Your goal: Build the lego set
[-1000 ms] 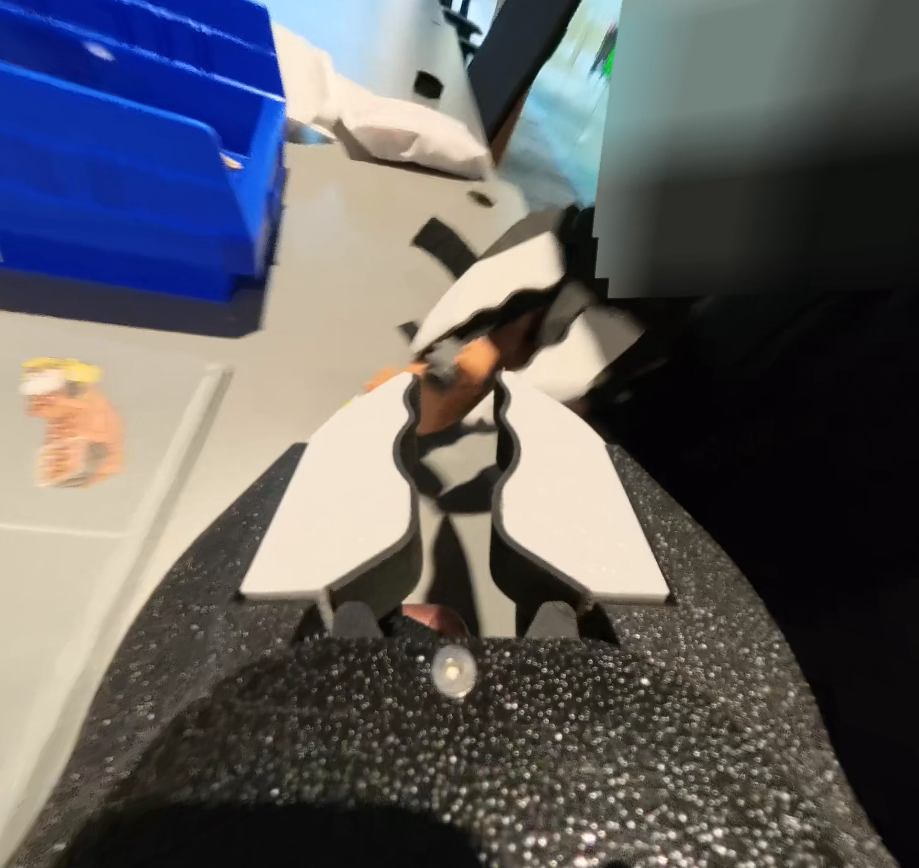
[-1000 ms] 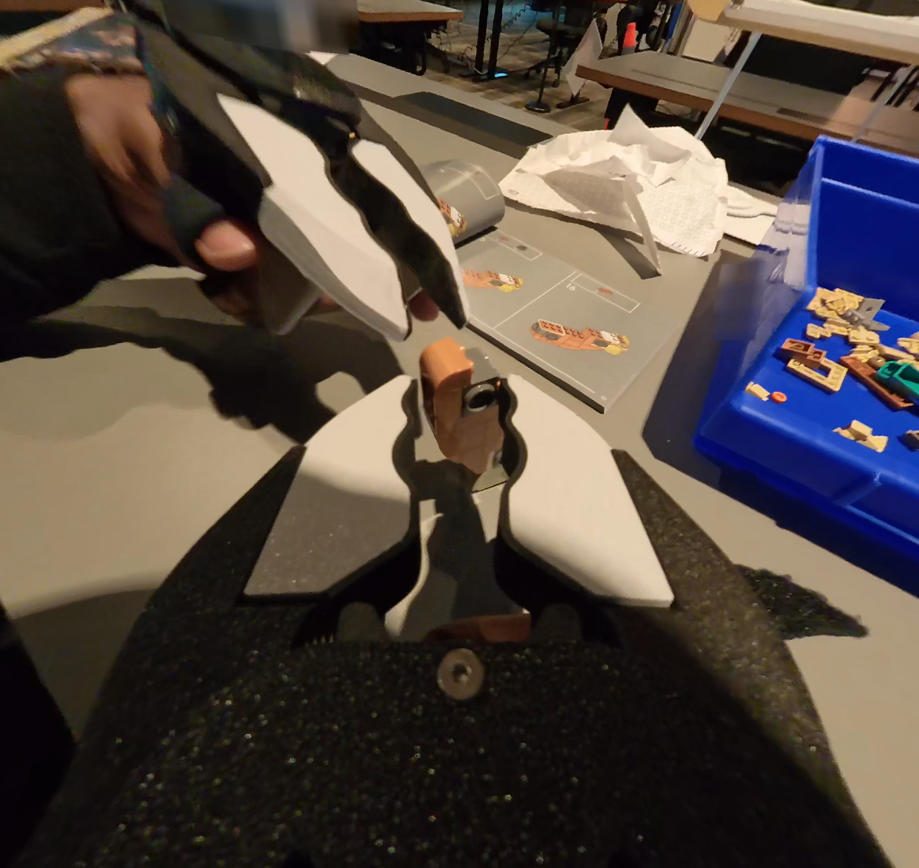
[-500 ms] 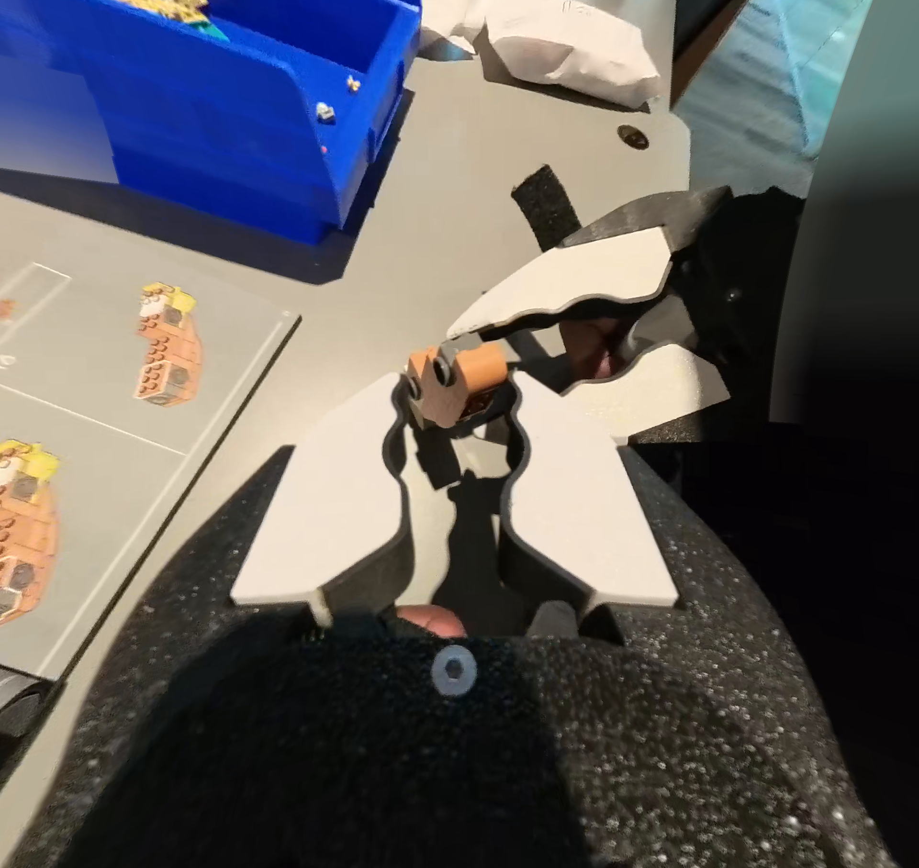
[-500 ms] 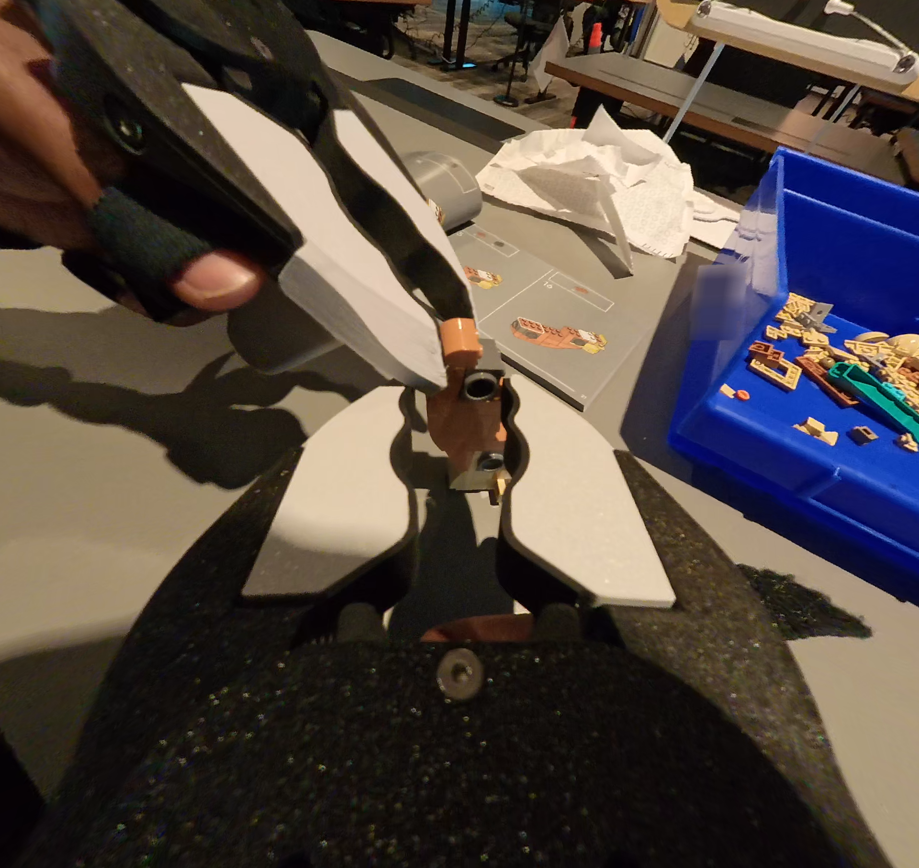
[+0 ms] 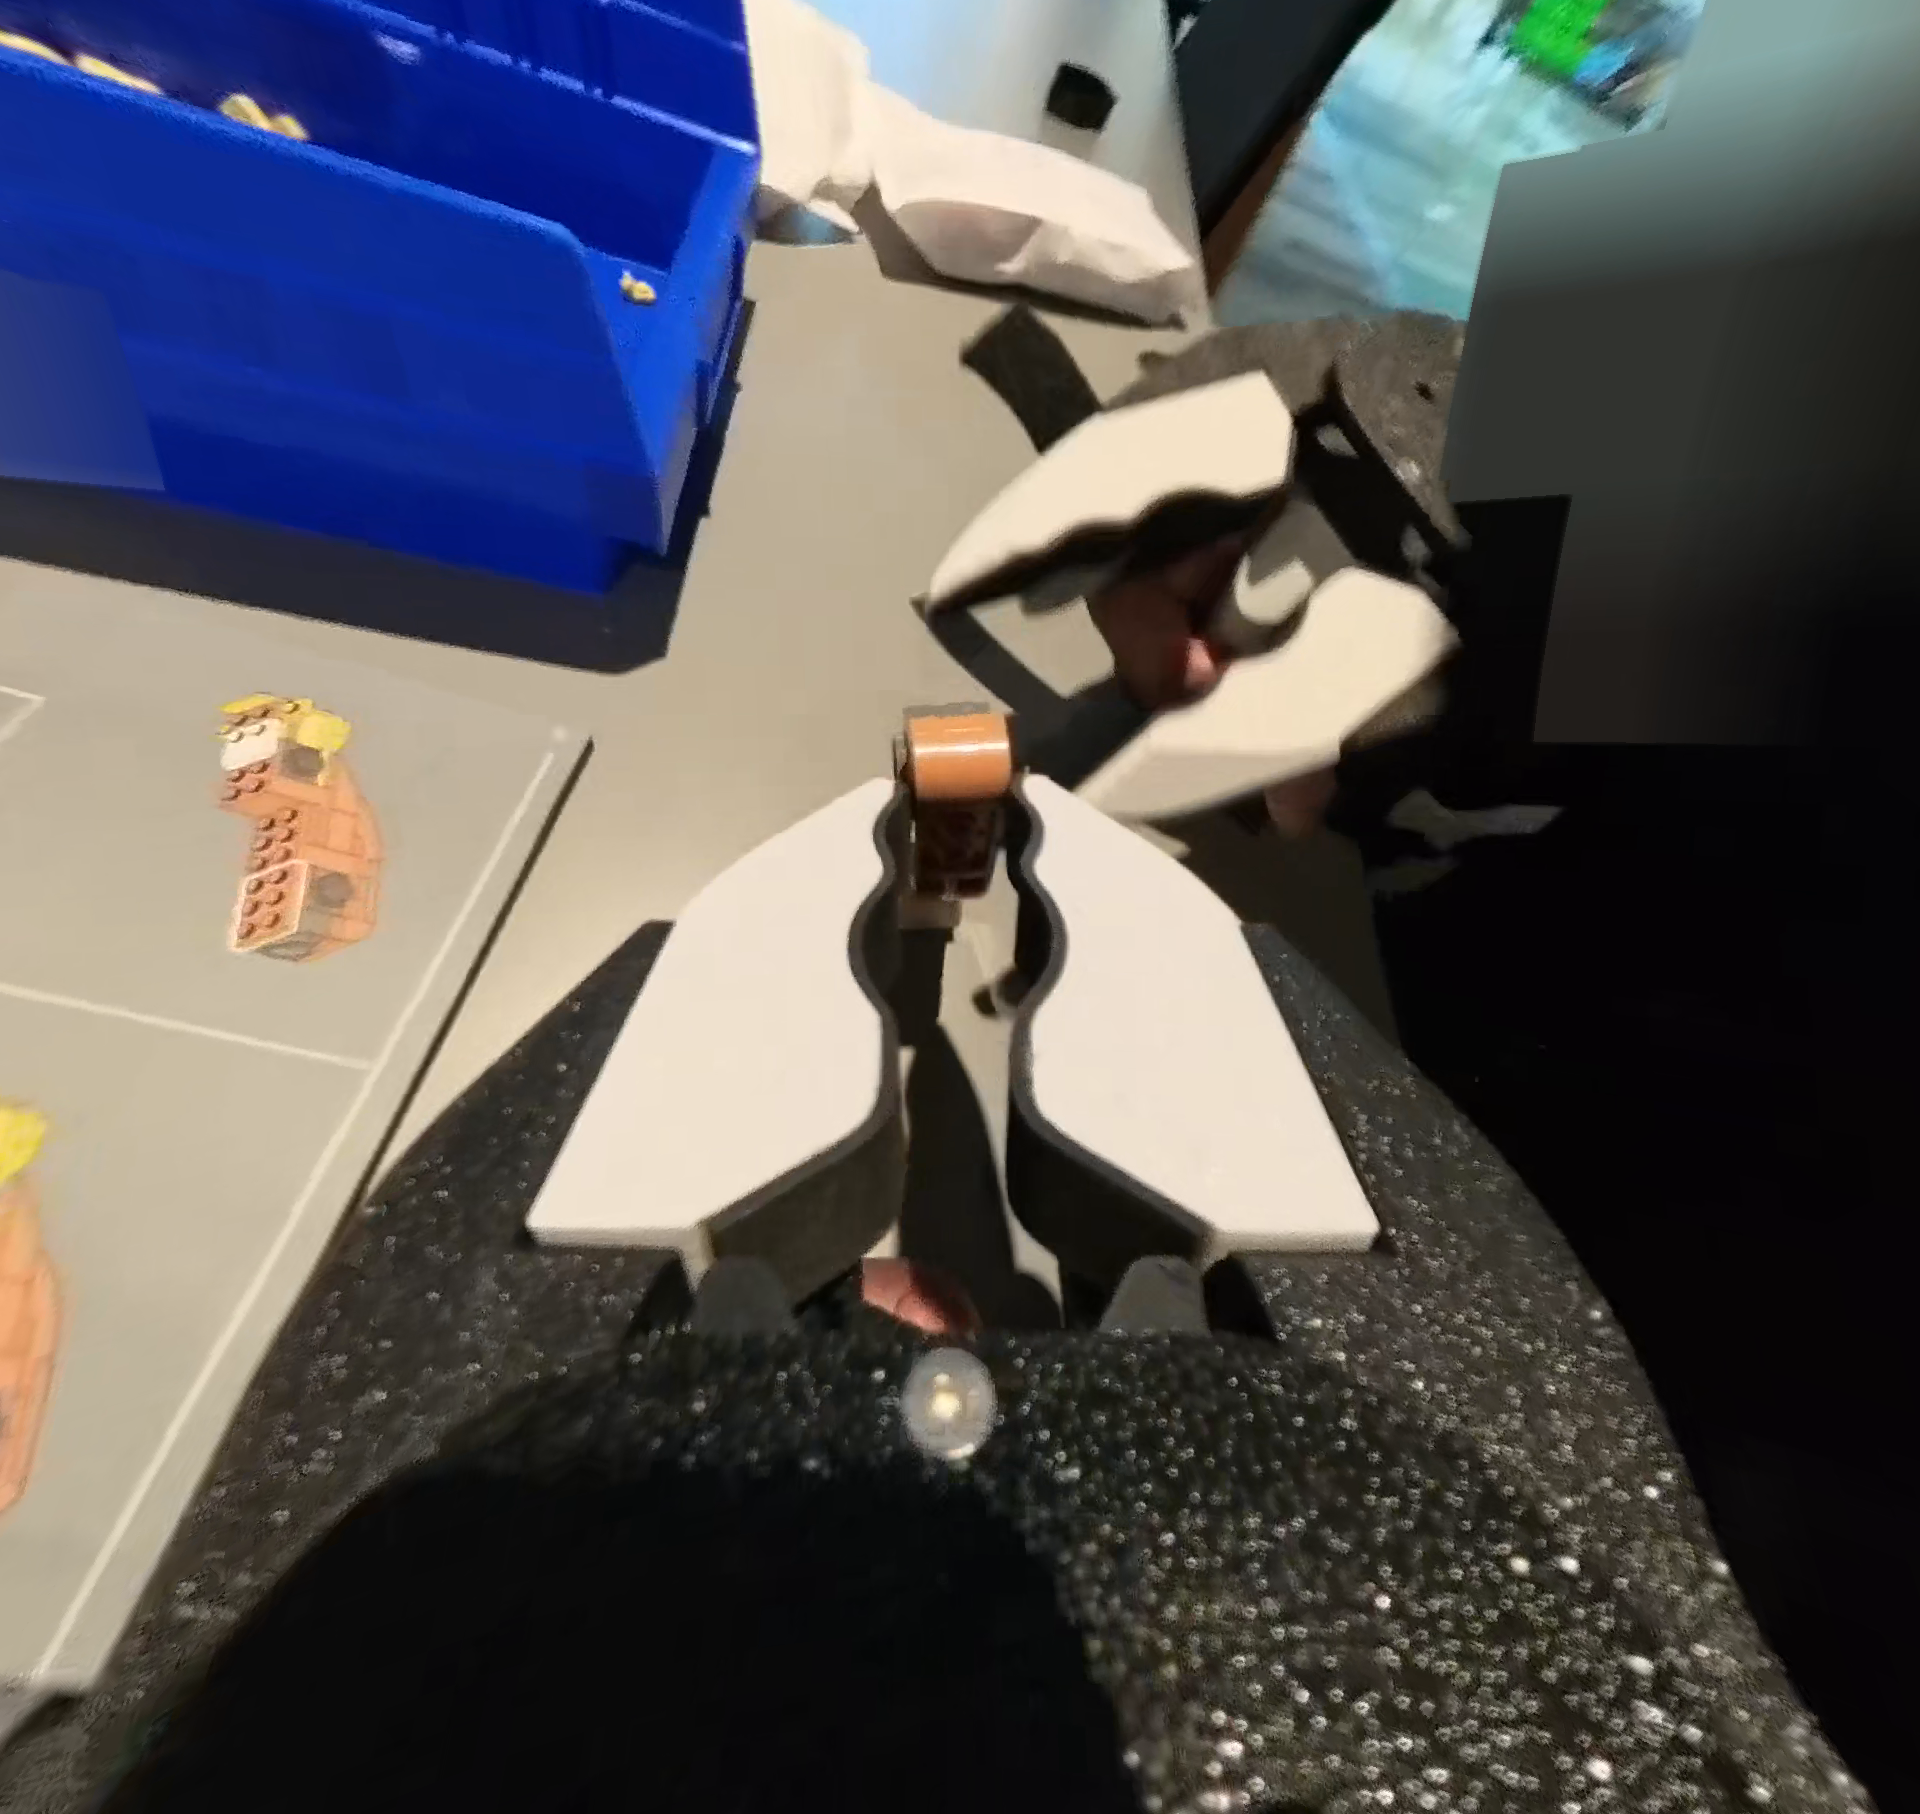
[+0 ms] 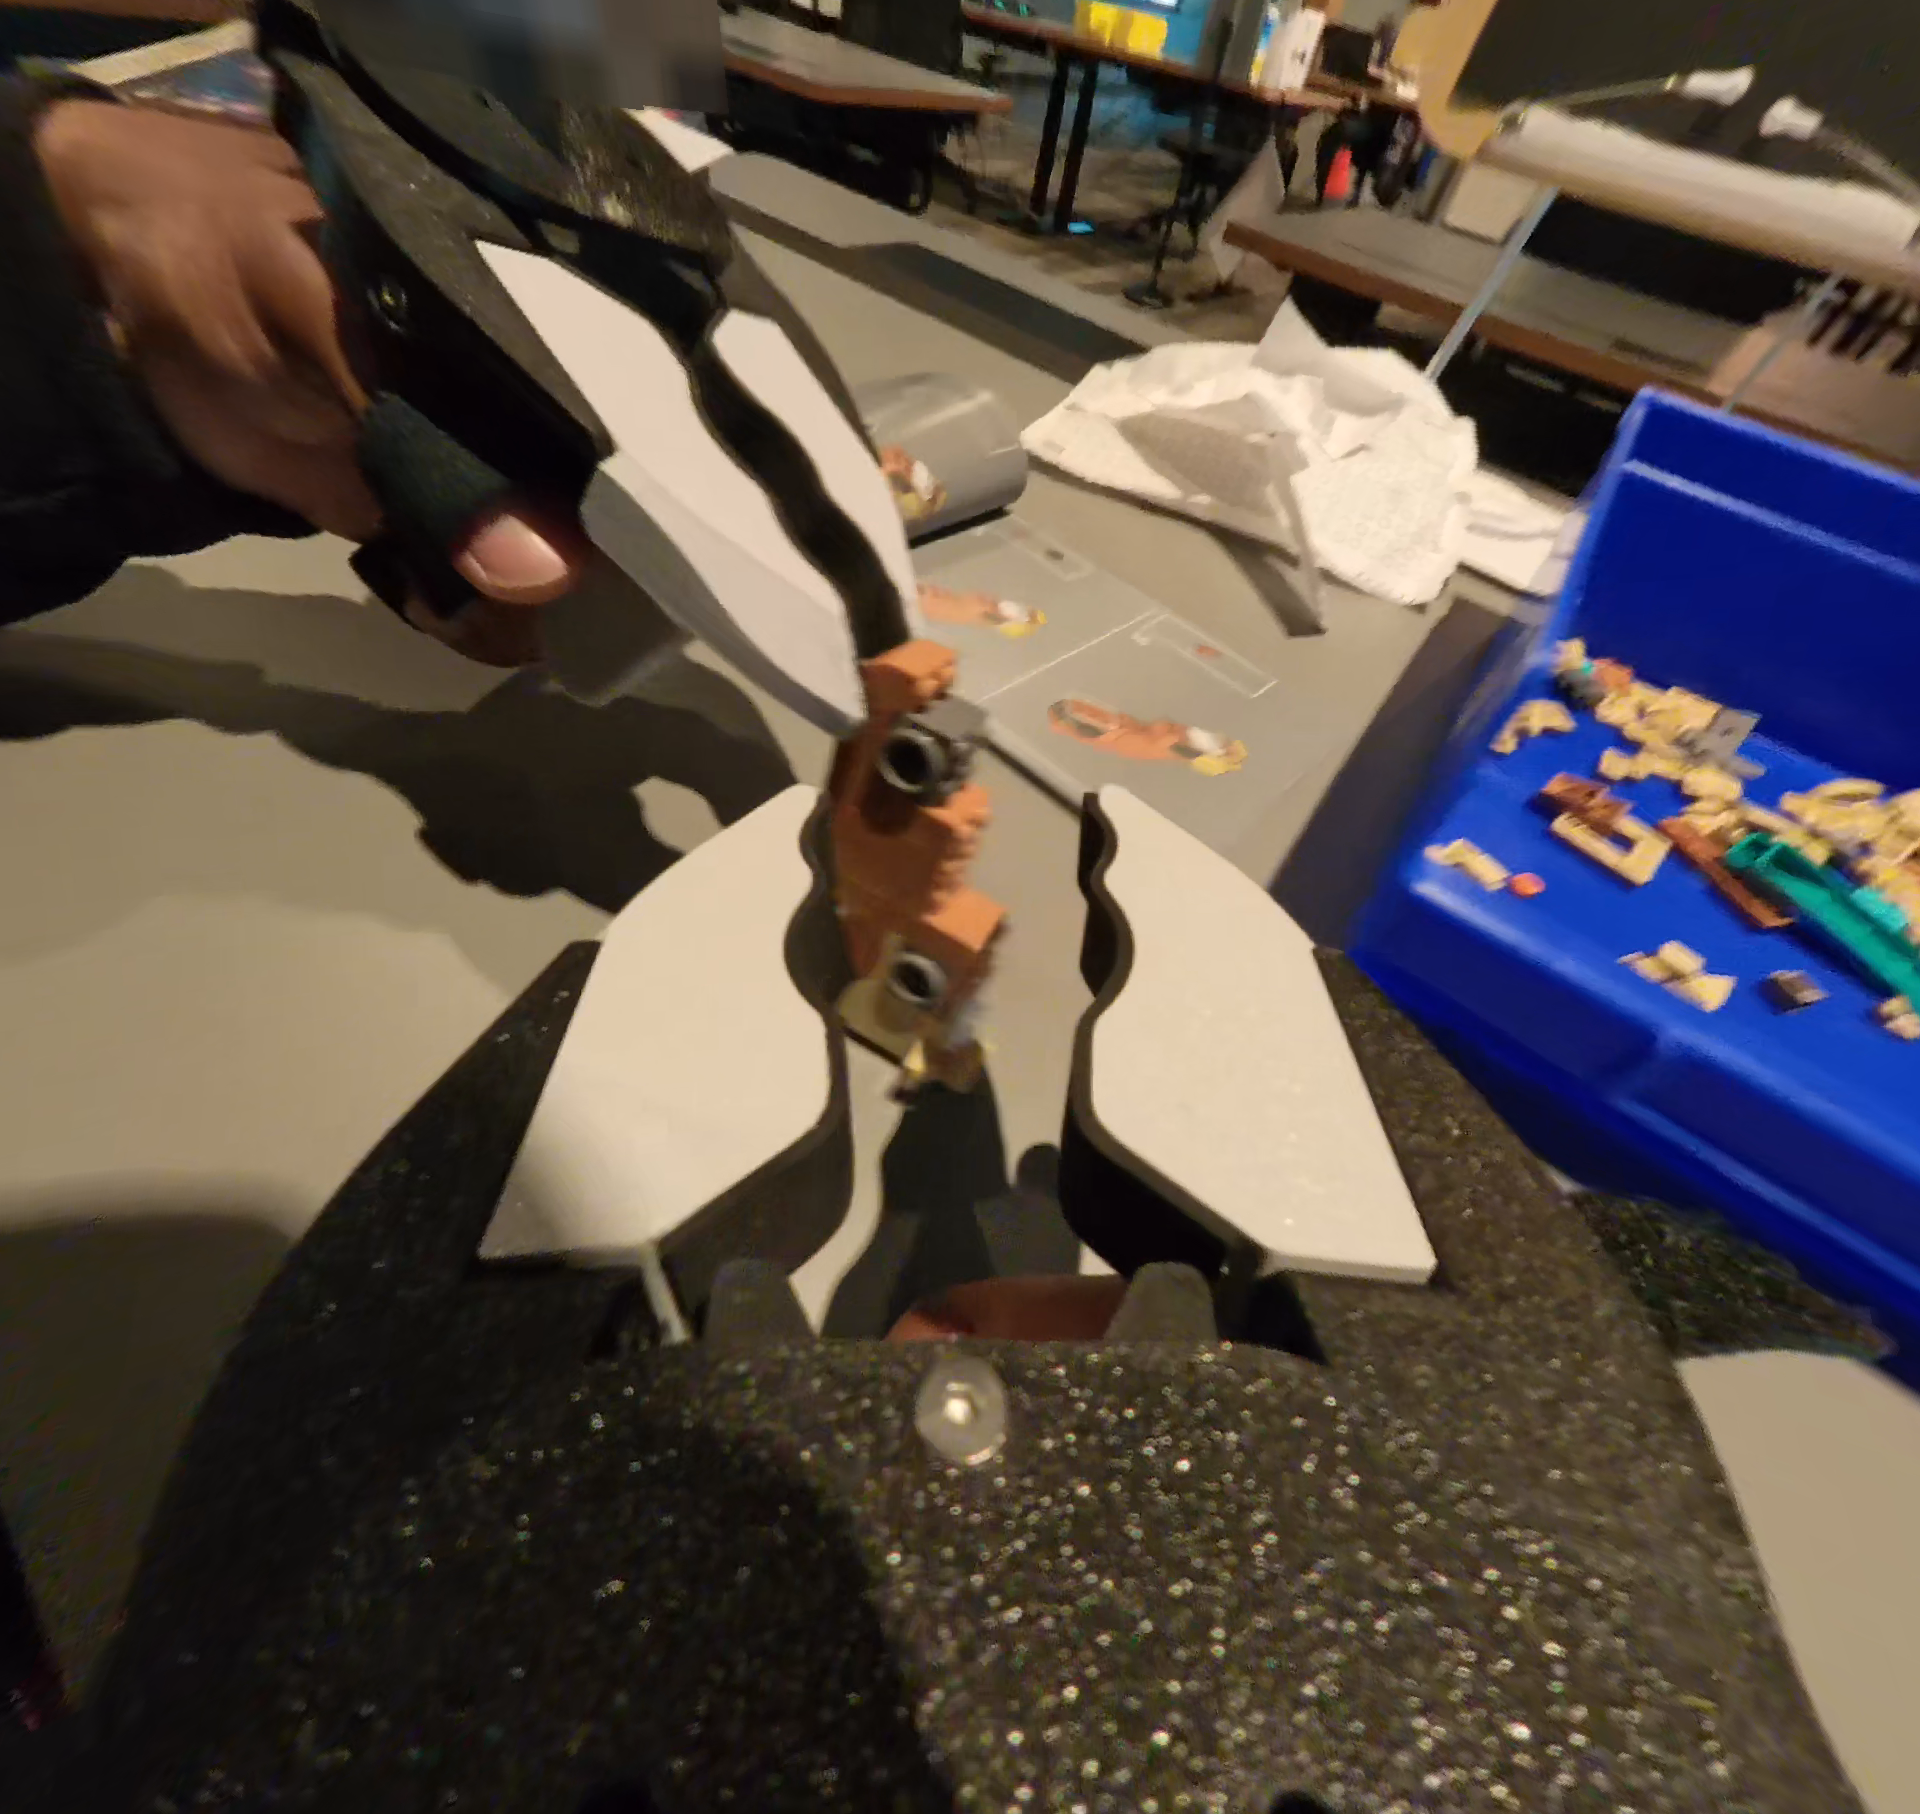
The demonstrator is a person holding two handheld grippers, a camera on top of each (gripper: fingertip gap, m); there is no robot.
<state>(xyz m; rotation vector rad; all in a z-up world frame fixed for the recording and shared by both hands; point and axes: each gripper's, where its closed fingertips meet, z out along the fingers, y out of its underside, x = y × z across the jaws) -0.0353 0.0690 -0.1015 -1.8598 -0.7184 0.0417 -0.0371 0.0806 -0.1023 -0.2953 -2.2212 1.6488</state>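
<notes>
My left tool (image 5: pixel 954 808) clenched on brown model (image 5: pixel 954 798), steadying it; right tool (image 6: pixel 951 876) released, fingers spread around it.

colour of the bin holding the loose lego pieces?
Blue bin; it shows best in the right wrist view.

Brown-orange lego assembly (image 6: pixel 906 839), blue bin (image 6: pixel 1704 943), grey table (image 5: pixel 831 538), white crumpled paper (image 6: pixel 1299 455)
</notes>
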